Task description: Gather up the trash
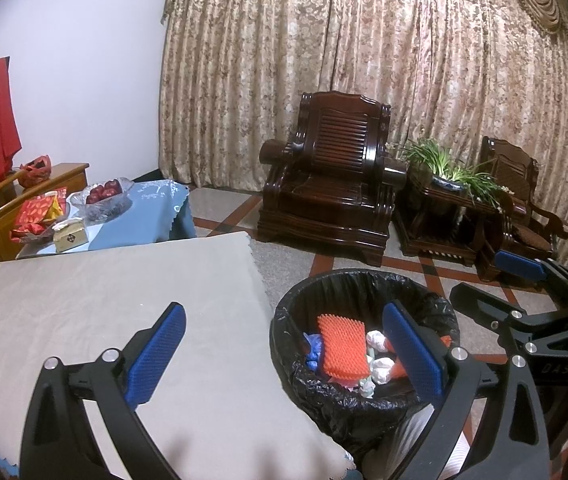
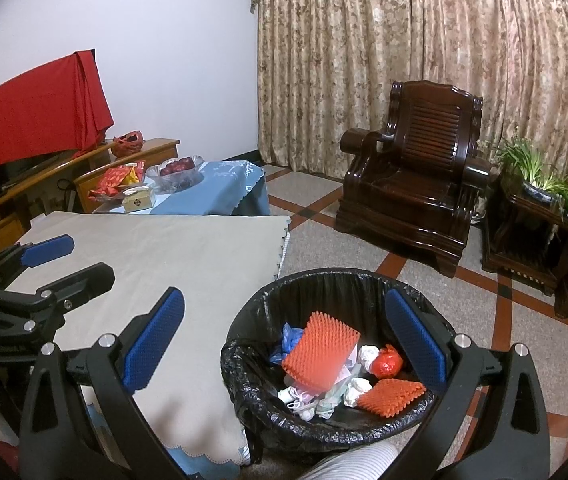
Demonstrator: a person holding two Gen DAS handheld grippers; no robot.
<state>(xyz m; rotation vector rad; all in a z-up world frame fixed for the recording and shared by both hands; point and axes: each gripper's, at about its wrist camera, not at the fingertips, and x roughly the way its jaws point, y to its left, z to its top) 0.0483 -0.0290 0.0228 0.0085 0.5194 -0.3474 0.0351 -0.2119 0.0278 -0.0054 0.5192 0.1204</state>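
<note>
A round bin with a black liner [image 1: 364, 404] [image 2: 244, 396] stands on the floor beside the table. It holds orange foam nets [image 1: 342, 346] [image 2: 318, 356], white paper wads [image 1: 380, 368] [image 2: 366, 354], a blue bag [image 2: 290, 338] and a red wad [image 2: 388, 362]. My left gripper [image 1: 288, 356] is open and empty, straddling the table edge and the bin. My right gripper [image 2: 288, 346] is open and empty above the bin's left rim. Each gripper shows in the other's view, the right [image 1: 524, 276] and the left [image 2: 50, 262].
The table wears a beige cloth [image 1: 104, 304] [image 2: 164, 256]. A blue-clothed table [image 1: 144, 220] behind it carries a glass fruit bowl [image 1: 104, 198], red packets and a small box. Dark wooden armchairs [image 1: 328, 184] [image 2: 416, 172] and a potted plant [image 1: 444, 168] stand by the curtain.
</note>
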